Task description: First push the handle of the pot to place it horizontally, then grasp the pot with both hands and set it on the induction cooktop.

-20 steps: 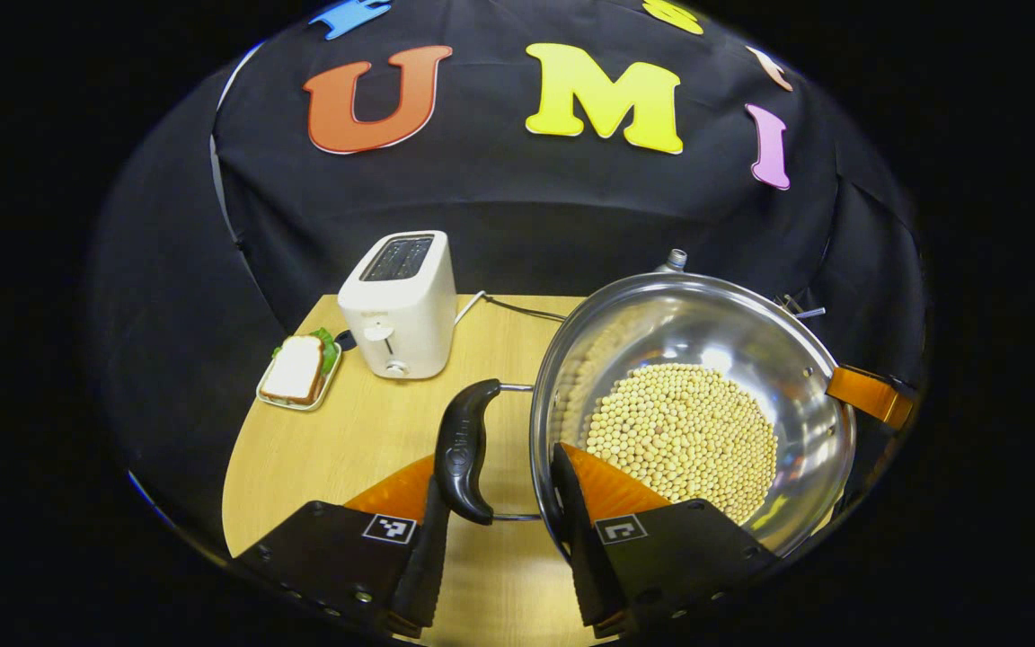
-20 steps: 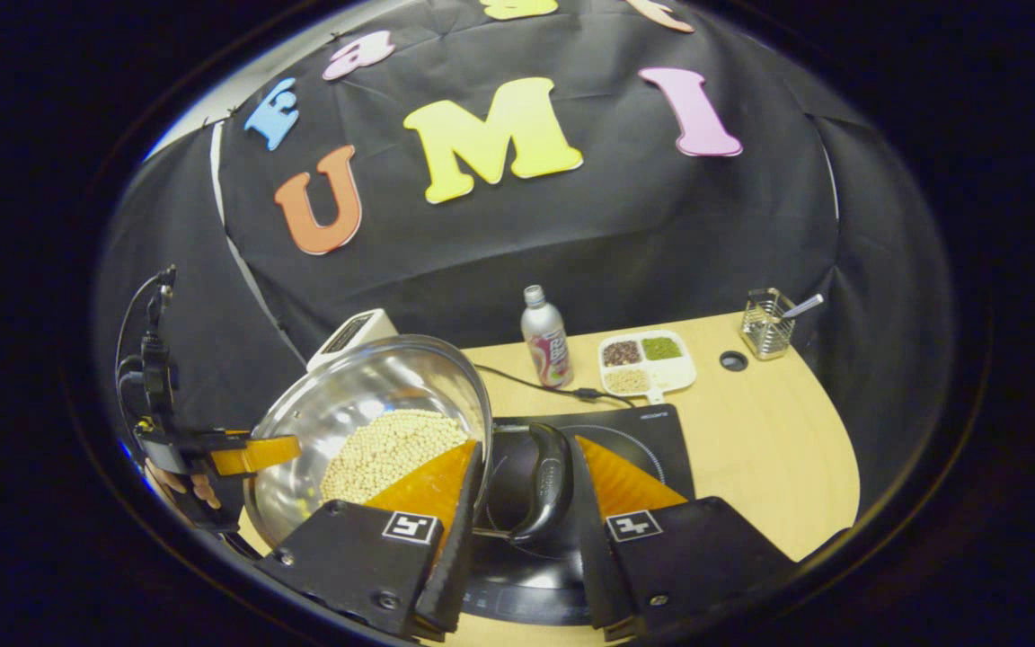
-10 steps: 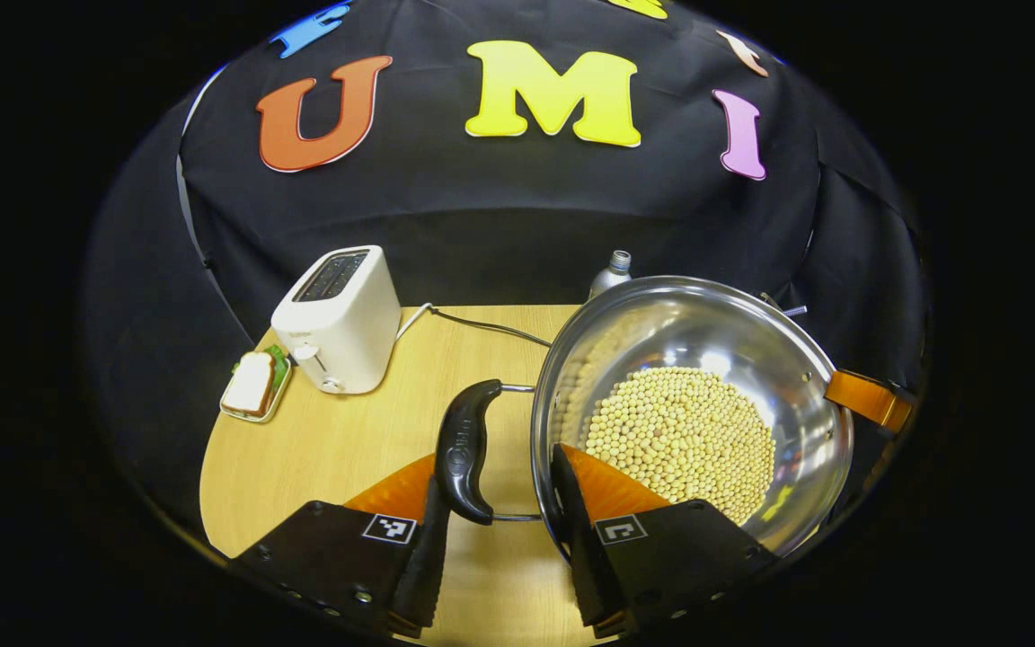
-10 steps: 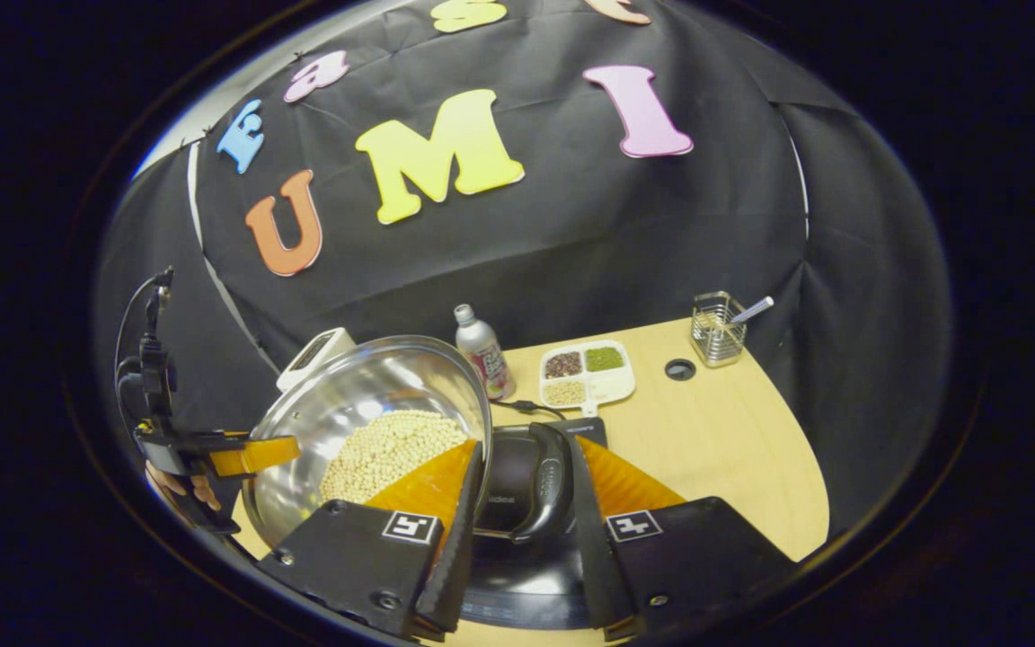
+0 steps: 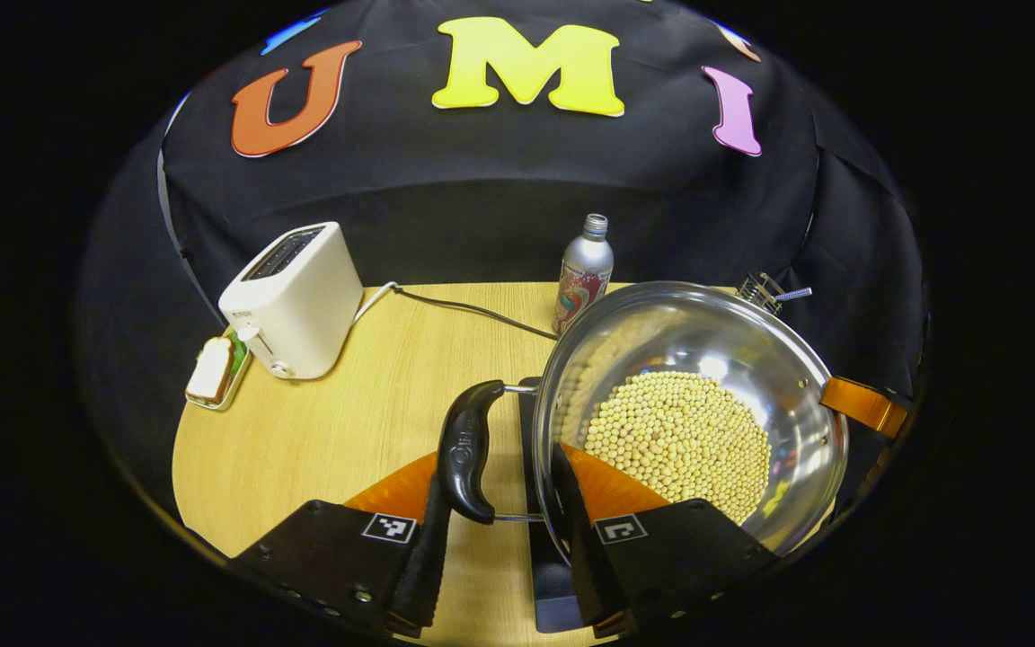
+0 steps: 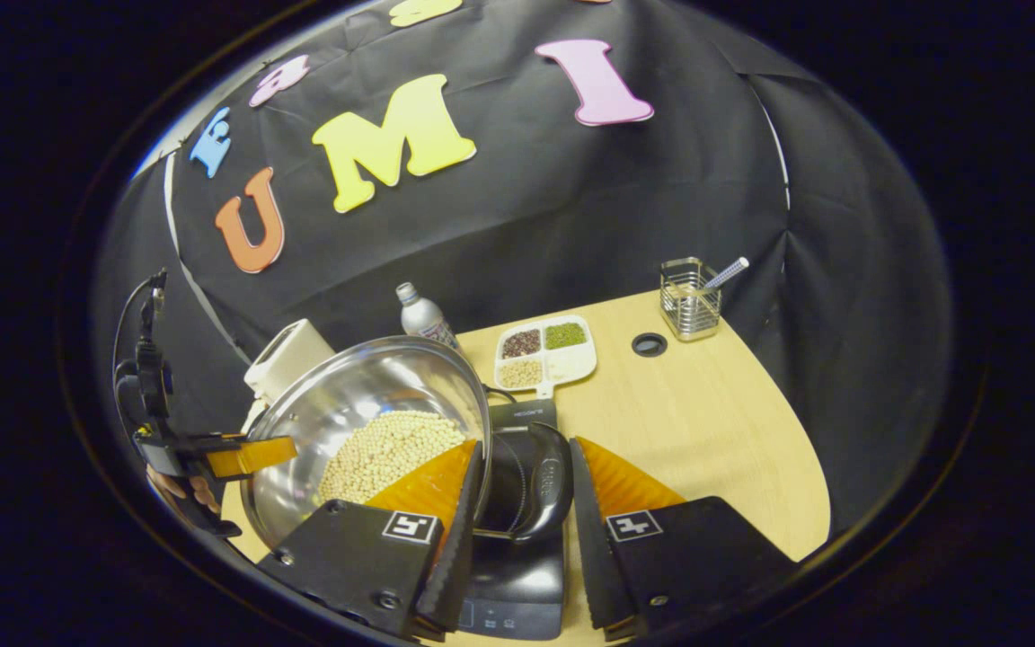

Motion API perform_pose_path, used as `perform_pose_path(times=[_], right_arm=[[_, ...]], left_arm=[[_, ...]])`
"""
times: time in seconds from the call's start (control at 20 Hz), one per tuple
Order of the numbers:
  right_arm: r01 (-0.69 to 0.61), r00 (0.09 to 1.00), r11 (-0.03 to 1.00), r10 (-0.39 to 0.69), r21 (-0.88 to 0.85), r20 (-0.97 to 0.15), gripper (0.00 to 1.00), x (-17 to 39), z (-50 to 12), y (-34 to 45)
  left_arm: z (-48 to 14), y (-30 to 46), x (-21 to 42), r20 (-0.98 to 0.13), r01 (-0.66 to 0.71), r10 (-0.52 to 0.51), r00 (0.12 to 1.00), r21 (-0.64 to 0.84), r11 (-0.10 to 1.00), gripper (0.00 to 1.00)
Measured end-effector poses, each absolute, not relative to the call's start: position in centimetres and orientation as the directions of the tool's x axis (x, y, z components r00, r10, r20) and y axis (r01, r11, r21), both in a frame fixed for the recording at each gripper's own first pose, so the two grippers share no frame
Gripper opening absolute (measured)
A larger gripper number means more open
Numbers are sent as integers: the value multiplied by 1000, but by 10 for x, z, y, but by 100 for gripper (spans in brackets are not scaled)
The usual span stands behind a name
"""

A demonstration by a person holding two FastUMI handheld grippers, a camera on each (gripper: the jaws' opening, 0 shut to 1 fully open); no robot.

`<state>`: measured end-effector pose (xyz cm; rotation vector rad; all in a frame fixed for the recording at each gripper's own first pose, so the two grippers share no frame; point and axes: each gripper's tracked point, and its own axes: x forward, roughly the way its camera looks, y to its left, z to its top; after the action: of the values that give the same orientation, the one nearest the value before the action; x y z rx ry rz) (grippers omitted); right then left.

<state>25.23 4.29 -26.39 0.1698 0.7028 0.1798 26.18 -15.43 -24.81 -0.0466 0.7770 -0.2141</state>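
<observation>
Both grippers are on the pot (image 5: 693, 413) here, one at each side. In the left gripper view, the left gripper (image 5: 499, 530) has its fingers closed in around the black left handle (image 5: 466, 449), the inner finger tucked against the steel rim. In the right gripper view, the right gripper (image 6: 522, 530) does the same on the right handle (image 6: 546, 481), fingers either side of it. Whether the pads truly pinch each handle or only bracket it is hard to say from these angles.

The pot, with a bed of pale beans (image 5: 679, 440) in its bottom, sits above the induction cooktop (image 6: 513, 575); the black slab shows beneath it, control strip nearest the camera.

On the wooden table (image 5: 329, 431) stand a white toaster (image 5: 293, 301), a sandwich on a small dish (image 5: 212, 373), a metal bottle (image 5: 584, 272), a divided tray of grains (image 6: 543, 349) and a wire holder (image 6: 688, 299).
</observation>
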Motion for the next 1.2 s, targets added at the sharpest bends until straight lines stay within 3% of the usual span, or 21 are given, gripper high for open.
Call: perform_pose_path(times=[0.75,1.15,1.2], right_arm=[[-127,768,970,229,208,-599,52,273,-311,41],[-142,786,965,244,219,-568,58,274,-310,39],[-145,789,967,242,211,-565,59,274,-310,38]], left_arm=[[-290,-164,280,-616,138,-247,748,-219,966,57],[-290,-164,281,-584,141,-285,760,-280,950,57],[-290,-164,281,-582,142,-286,762,-280,949,46]])
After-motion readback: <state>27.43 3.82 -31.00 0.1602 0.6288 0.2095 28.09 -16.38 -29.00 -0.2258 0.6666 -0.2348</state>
